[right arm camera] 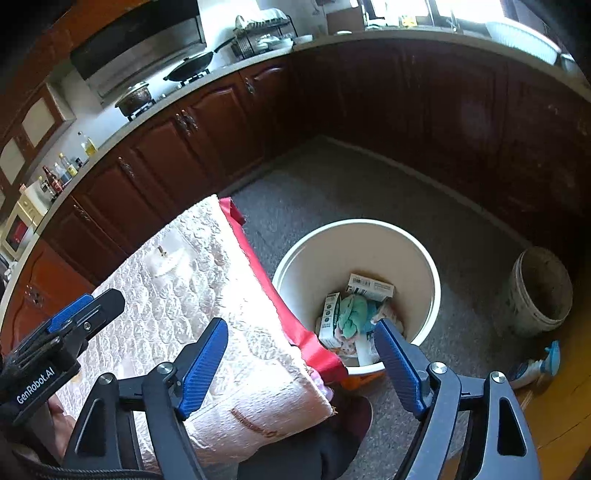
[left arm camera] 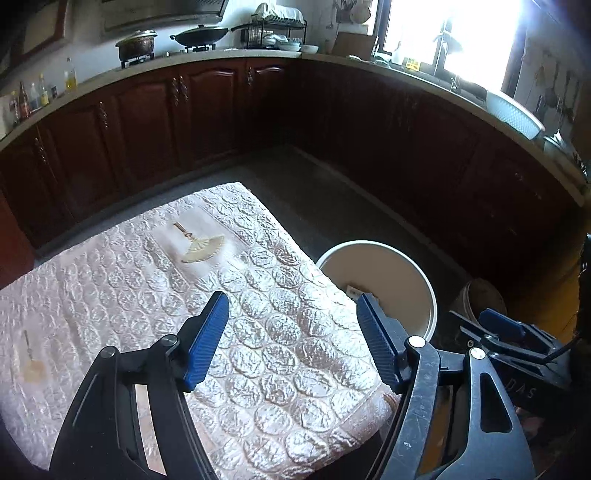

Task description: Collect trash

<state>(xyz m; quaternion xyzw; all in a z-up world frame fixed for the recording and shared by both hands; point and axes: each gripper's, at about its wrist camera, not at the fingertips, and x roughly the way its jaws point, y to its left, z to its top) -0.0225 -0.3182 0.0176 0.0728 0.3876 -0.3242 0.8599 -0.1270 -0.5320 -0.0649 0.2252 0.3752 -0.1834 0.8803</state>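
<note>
The left tongs (left arm camera: pixel 293 338) hang over a tabletop (left arm camera: pixel 110 288) with a shiny, bumpy pink cover. Their blue fingers (left arm camera: pixel 207 339) stand apart with nothing between them.

The right tongs (right arm camera: pixel 301 363) hang over the right edge of the tabletop, above the near rim of a white bin (right arm camera: pixel 369 243). Their jaws are apart too, and they hold nothing.

The bin stands on the grey floor (right arm camera: pixel 332 184) just to the right of the tabletop. The trash (right arm camera: pixel 354 314) lies at the bottom of the bin: small boxes and a crumpled green thing. From the left view only one box corner shows in the bin.

A red cloth (right arm camera: pixel 266 280) hangs down the tabletop's right side, next to the bin. A gold fan picture (left arm camera: pixel 201 247) is on the cover, toward the far end.

A dirty old bucket (right arm camera: pixel 539 291) sits on the floor to the right of the bin, well apart from it. A blue spray bottle (right arm camera: pixel 535 365) lies near the bucket.

Dark wood cupboards (left arm camera: pixel 147 118) run along the far side. A pot (left arm camera: pixel 136 44) and a pan (left arm camera: pixel 201 35) sit on the stove above them.
</note>
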